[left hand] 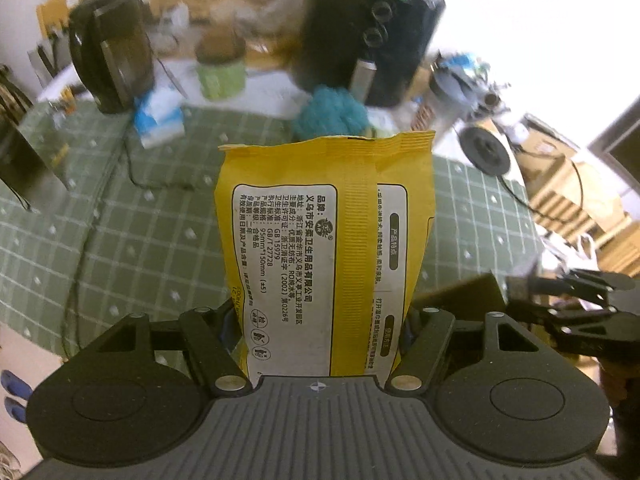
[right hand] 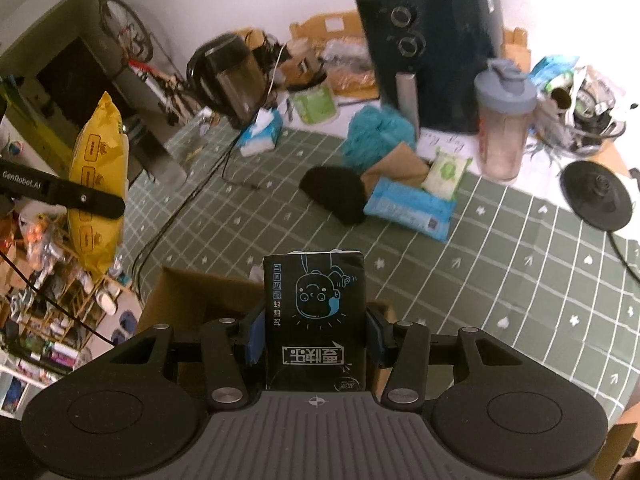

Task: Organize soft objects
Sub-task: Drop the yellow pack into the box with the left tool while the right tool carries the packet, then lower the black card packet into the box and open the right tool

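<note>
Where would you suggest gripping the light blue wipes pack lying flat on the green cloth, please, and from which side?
I would take the light blue wipes pack from above, jaws across its short width near the middle. It lies flat and long on the green cloth, so the sides are low. Its lower end looks clearest; the black soft item and small green pack crowd the upper end.
</note>
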